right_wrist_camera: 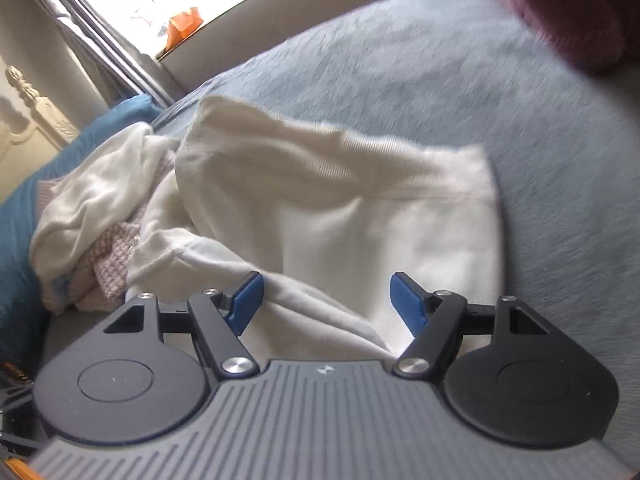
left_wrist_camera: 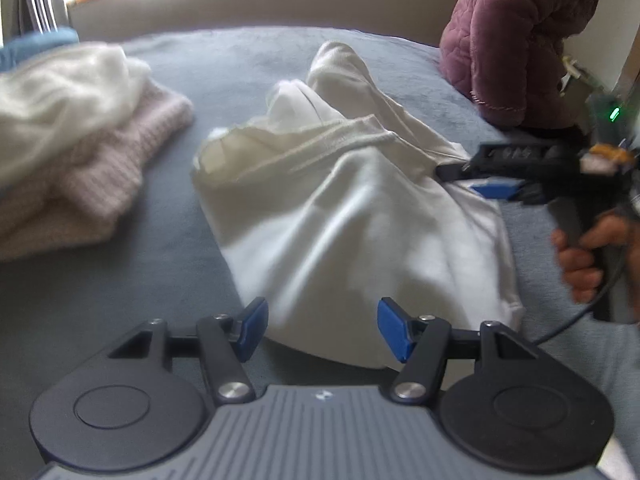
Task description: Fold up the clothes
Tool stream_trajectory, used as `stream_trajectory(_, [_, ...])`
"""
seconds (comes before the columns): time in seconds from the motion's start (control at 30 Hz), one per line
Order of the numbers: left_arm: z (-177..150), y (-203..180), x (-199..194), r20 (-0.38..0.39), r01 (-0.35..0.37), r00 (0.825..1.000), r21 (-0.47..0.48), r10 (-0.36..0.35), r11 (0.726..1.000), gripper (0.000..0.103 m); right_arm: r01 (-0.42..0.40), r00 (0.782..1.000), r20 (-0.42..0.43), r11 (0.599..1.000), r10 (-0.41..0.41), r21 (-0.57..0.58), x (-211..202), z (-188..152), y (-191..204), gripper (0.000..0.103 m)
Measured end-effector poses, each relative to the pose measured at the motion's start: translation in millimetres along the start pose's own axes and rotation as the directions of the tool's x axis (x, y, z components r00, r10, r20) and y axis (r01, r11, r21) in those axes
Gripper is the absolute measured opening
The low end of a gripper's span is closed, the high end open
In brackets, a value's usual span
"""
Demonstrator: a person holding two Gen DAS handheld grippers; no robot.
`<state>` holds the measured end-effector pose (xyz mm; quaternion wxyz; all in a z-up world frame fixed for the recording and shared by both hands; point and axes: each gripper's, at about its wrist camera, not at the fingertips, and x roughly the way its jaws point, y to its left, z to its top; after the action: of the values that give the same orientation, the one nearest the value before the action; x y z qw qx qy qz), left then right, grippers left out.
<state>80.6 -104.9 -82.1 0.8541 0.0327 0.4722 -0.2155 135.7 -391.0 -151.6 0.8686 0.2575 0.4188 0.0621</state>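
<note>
Left gripper (left_wrist_camera: 319, 330) nearest, fingers spread, hovering at near edge of cream garment (left_wrist_camera: 352, 216). Garment on bed (left_wrist_camera: 132, 280), middle, bunched, partly doubled over, not flat. Right gripper (right_wrist_camera: 326, 306) fingers spread over garment's side fold, pinching nothing; contact with cloth unclear, view blurred. Step: judged mid-fold or re-grip. Next likely calls for both grippers pinching an edge, then smoothing. Pile of clothes (left_wrist_camera: 68, 128) beside, left. Purple jacket (left_wrist_camera: 516, 36) far right.

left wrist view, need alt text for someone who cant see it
A crumpled white garment lies on a grey-blue bed, with the open left gripper at its near edge. The right gripper reaches in from the right.
</note>
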Motion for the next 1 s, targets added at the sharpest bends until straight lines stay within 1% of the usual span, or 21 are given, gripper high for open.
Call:
stream_trajectory(0.03, [0.0, 3.1, -0.5, -0.003, 0.025, 1.000, -0.012, -0.025, 1.000, 0.062, -0.025, 1.000, -0.017, 1.000, 0.026, 0.014, 7.4, -1.7, -4.7, 0.068])
stream_trajectory(0.07, [0.0, 6.2, -0.9, -0.005, 0.049, 0.999, -0.023, -0.049, 0.999, 0.062, -0.065, 0.997, -0.041, 0.997, 0.067, 0.042, 8.1, -5.9, -10.4, 0.060])
stream_trajectory(0.1, [0.1, 9.2, -1.4, -0.008, 0.074, 0.997, -0.035, -0.074, 0.997, 0.062, -0.106, 0.992, -0.055, 0.992, 0.110, 0.070, 4.0, -10.3, -14.2, 0.055])
stream_trajectory(0.13, [0.1, 12.3, -1.9, -0.010, 0.098, 0.995, -0.047, -0.098, 0.994, 0.063, -0.134, 0.989, -0.058, 0.988, 0.139, 0.081, -2.9, -17.1, -14.3, 0.044])
stream_trajectory(0.17, [0.2, 15.3, -2.3, -0.011, 0.122, 0.992, -0.059, -0.123, 0.991, 0.064, -0.149, 0.987, -0.055, 0.986, 0.153, 0.077, -12.3, -23.2, -11.7, 0.028])
stream_trajectory(0.2, [0.8, 17.6, -2.8, -0.008, 0.148, 0.989, -0.079, -0.149, 0.986, 0.064, -0.162, 0.985, -0.052, 0.984, 0.166, 0.071, -21.8, -29.4, -8.9, 0.022])
stream_trajectory(0.23, [1.4, 20.0, -3.2, -0.004, 0.174, 0.984, -0.099, -0.176, 0.980, 0.064, -0.175, 0.983, -0.049, 0.982, 0.179, 0.066, -31.2, -35.5, -6.2, 0.014])
stream_trajectory(0.27, [2.0, 22.9, -3.8, 0.000, 0.201, 0.979, -0.121, -0.203, 0.972, 0.064, -0.184, 0.982, -0.037, 0.982, 0.186, 0.051, -41.8, -42.3, -2.1, 0.010])
stream_trajectory(0.37, [3.3, 29.7, -8.3, 0.014, 0.275, 0.961, -0.168, -0.276, 0.947, 0.066, -0.228, 0.974, -0.002, 0.974, 0.228, 0.000, -68.4, -61.8, 19.3, 0.006])
stream_trajectory(0.4, [3.3, 31.3, -11.7, 0.016, 0.307, 0.951, -0.167, -0.309, 0.937, 0.067, -0.256, 0.967, -0.005, 0.967, 0.256, -0.016, -75.0, -68.5, 30.0, 0.006])
stream_trajectory(0.43, [3.1, 32.8, -15.4, 0.018, 0.339, 0.940, -0.165, -0.341, 0.926, 0.068, -0.284, 0.959, -0.010, 0.958, 0.284, -0.032, -81.5, -75.1, 40.8, 0.006])
stream_trajectory(0.5, [-0.1, 33.4, -25.7, 0.023, 0.392, 0.919, -0.132, -0.393, 0.910, 0.074, -0.339, 0.941, -0.049, 0.939, 0.336, -0.059, -85.9, -88.7, 63.8, 0.006])
stream_trajectory(0.53, [-2.6, 32.3, -31.1, 0.024, 0.398, 0.917, -0.109, -0.398, 0.911, 0.076, -0.362, 0.931, -0.068, 0.929, 0.357, -0.072, -87.7, -96.0, 75.3, 0.005])
stream_trajectory(0.6, [-6.5, 31.1, -40.1, 0.025, 0.383, 0.924, -0.074, -0.382, 0.921, 0.077, -0.399, 0.915, -0.108, 0.911, 0.389, -0.100, -88.2, -111.5, 98.5, 0.005])
stream_trajectory(0.67, [-10.4, 35.4, -36.5, 0.004, 0.361, 0.932, -0.104, -0.362, 0.927, 0.078, -0.414, 0.906, -0.155, 0.901, 0.395, -0.126, -81.6, -127.3, 119.4, 0.005])
stream_trajectory(0.77, [-16.1, 41.7, -31.1, -0.028, 0.326, 0.942, -0.148, -0.334, 0.934, 0.075, -0.393, 0.910, -0.208, 0.907, 0.359, -0.152, -70.5, -150.2, 135.4, 0.005])
stream_trajectory(0.8, [-18.1, 43.8, -29.3, -0.039, 0.314, 0.945, -0.162, -0.324, 0.935, 0.074, -0.382, 0.913, -0.214, 0.912, 0.347, -0.148, -69.6, -155.1, 136.5, 0.005])
stream_trajectory(0.87, [-21.9, 48.1, -25.6, -0.062, 0.289, 0.950, -0.191, -0.305, 0.938, 0.068, -0.357, 0.921, -0.216, 0.924, 0.324, -0.137, -69.9, -162.8, 137.1, 0.005])
stream_trajectory(0.9, [-23.8, 50.2, -23.8, -0.073, 0.276, 0.952, -0.204, -0.296, 0.939, 0.067, -0.325, 0.933, -0.211, 0.936, 0.292, -0.139, -71.9, -164.7, 137.4, 0.005])
stream_trajectory(0.93, [-25.7, 52.3, -22.0, -0.085, 0.263, 0.954, -0.218, -0.287, 0.940, 0.065, -0.288, 0.944, -0.211, 0.946, 0.253, -0.151, -73.4, -164.8, 138.1, 0.009])
stream_trajectory(1.0, [-29.6, 56.6, -18.4, -0.109, 0.237, 0.957, -0.245, -0.269, 0.940, 0.064, -0.251, 0.951, -0.223, 0.956, 0.215, -0.150, -80.3, -159.6, 137.6, 0.011])
